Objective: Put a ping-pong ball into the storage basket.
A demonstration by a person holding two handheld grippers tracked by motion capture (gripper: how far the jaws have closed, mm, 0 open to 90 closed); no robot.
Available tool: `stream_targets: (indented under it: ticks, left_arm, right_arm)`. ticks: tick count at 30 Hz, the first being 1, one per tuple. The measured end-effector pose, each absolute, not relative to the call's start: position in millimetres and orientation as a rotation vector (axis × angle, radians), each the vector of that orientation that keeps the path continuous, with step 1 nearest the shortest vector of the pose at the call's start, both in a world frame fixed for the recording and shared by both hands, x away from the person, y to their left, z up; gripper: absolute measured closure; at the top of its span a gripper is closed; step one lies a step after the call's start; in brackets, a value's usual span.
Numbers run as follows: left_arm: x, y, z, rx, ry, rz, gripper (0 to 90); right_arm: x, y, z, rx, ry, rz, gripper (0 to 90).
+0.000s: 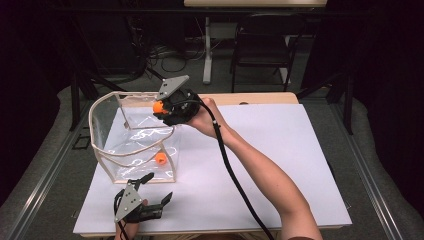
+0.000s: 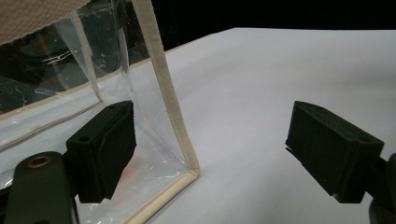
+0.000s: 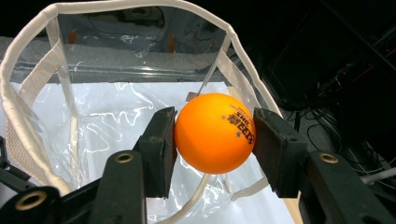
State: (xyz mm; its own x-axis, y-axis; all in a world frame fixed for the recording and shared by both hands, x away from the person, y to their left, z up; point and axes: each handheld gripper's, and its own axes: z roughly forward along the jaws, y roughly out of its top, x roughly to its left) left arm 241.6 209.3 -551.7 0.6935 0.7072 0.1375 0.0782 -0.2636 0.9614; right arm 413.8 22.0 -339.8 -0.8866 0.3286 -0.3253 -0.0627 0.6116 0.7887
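A clear plastic bag [image 1: 107, 142] with cream trim stands open on the white table sheet. My right gripper [image 1: 161, 107] is shut on an orange ball [image 1: 158, 106] over the bag's far right rim; in the right gripper view the ball [image 3: 215, 133] sits between both pads above the bag's mouth [image 3: 28, 51]. A second orange ball [image 1: 161, 159] lies inside the bag near its front right corner. My left gripper [image 1: 157, 189] is open just in front of the bag; its jaws straddle the bag's near corner seam [image 2: 173, 116].
The white sheet [image 1: 280, 150] covers the table, with bare room to the right of the bag. The right gripper's cable [image 1: 235, 175] runs along the forearm. A chair [image 1: 262, 45] and a table leg stand beyond the far edge.
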Motion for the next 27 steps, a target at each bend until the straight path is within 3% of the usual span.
stream_targets:
  ticks: [27]
  left_arm:
    - [242, 210, -551, 1.753, 0.629, 0.683, 15.8]
  right_arm:
    - [409, 41, -353, 0.177, 2.461, 1.151, 50.7]
